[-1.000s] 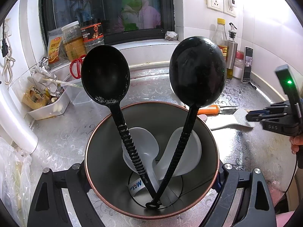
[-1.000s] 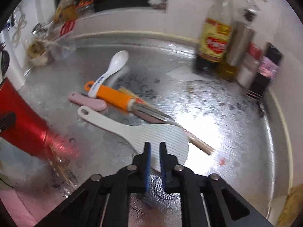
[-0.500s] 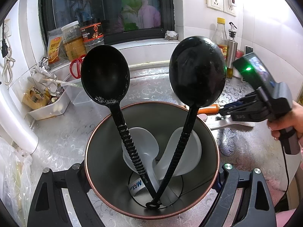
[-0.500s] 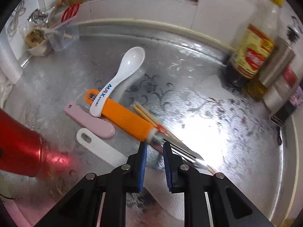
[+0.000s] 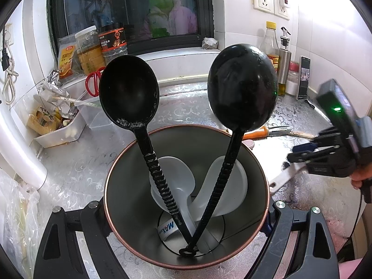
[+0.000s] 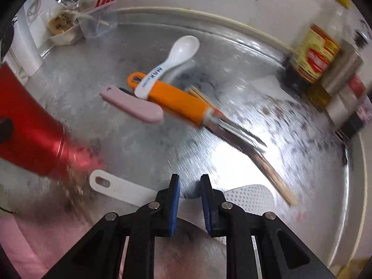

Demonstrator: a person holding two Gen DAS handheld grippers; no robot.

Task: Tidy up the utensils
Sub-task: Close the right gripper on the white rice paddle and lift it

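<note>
My left gripper [image 5: 186, 223] squeezes the cup [image 5: 260, 181], which holds two black ladles [image 5: 129, 90] and white spoons [image 5: 172, 181]. My right gripper [image 6: 190, 200] hangs a little apart over the white paddle [image 6: 121, 187] on the counter [image 6: 144, 153].

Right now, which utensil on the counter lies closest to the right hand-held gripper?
The white rice paddle: it passes right under the right hand-held gripper, while the orange-handled peeler, pink knife and white spoon lie farther away.
</note>
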